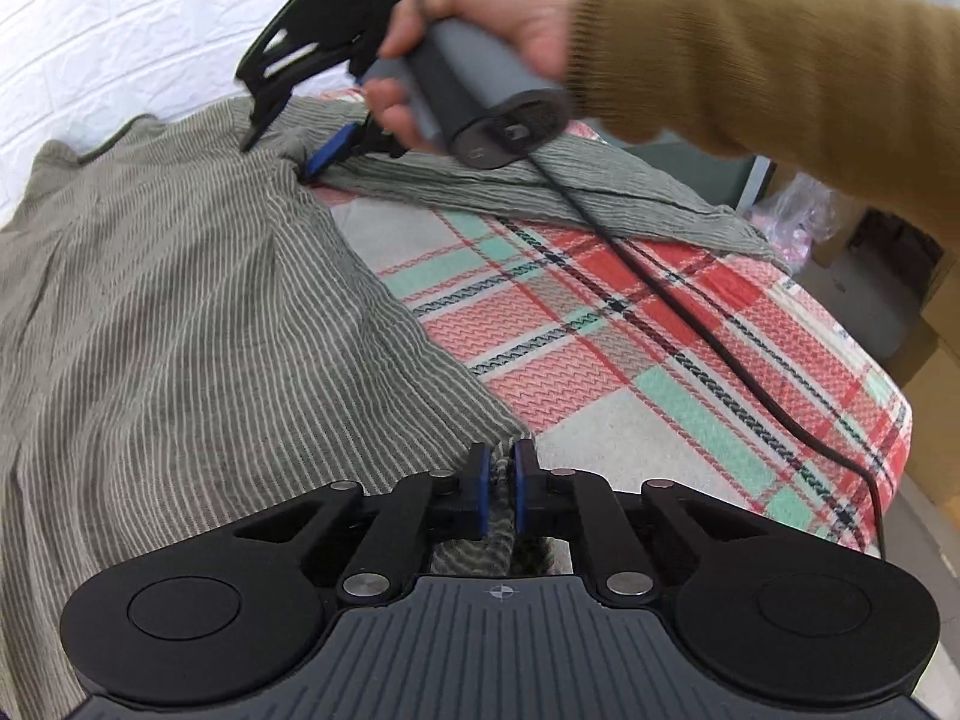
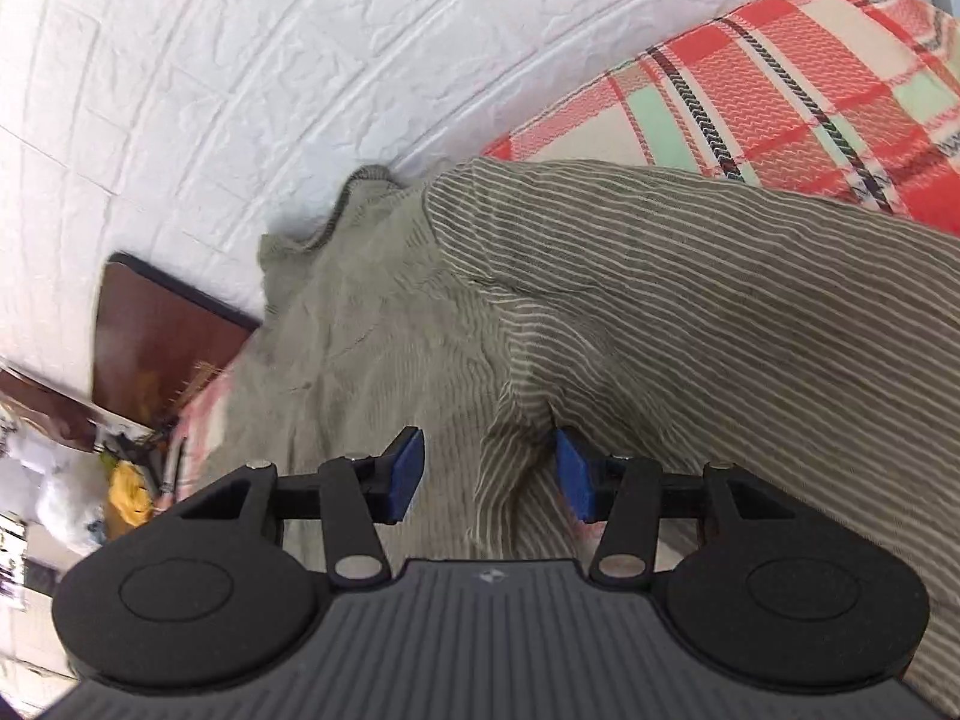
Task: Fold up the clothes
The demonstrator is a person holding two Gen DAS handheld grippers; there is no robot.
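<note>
A grey-green striped shirt lies spread over a plaid cloth on the table. My left gripper is shut on the shirt's near hem corner, with fabric pinched between the blue pads. My right gripper is open, its blue pads standing either side of a raised fold of the shirt near the armpit. In the left wrist view the right gripper sits at the far end of the shirt, where a sleeve stretches to the right. A hand in a mustard sleeve holds it.
A white brick-pattern wall runs behind the table. A dark wooden board and clutter stand at the far left. A black cable trails across the plaid cloth. Cardboard boxes and a plastic bag sit beyond the right edge.
</note>
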